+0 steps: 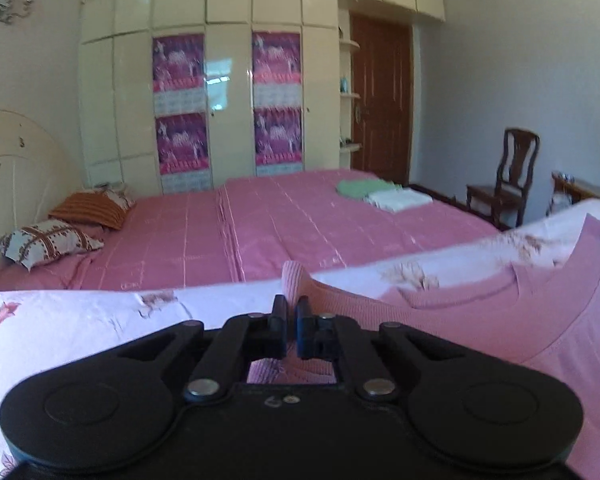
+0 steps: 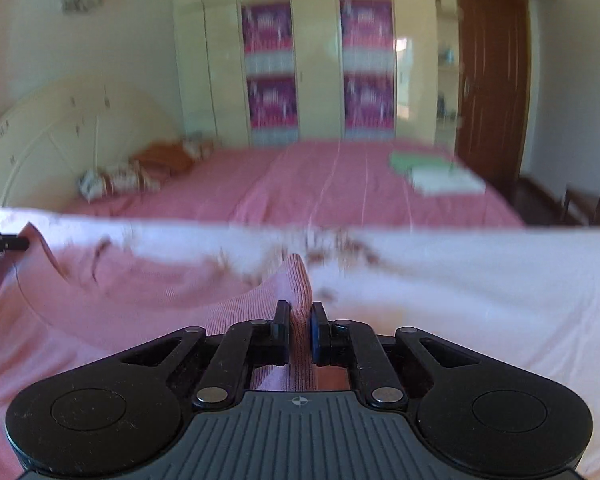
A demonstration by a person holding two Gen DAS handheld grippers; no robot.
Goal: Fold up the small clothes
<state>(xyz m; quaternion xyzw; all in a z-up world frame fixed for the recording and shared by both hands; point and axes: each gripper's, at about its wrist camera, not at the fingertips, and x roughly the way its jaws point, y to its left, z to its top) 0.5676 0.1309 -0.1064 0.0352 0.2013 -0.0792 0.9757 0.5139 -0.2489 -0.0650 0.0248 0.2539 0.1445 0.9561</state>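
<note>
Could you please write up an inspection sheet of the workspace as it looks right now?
Surface: floral sheet, pale with pink and brown prints.
Job's things: pink top, neckline facing the bed, its two upper corners lifted.
Clutter: nothing seen.
Grippers: left gripper and right gripper, jaws of each shut on a ribbed corner of the top.
Cables: nothing seen.
Surroundings: pink bed with folded clothes and pillows, wardrobe, door, chair.
</note>
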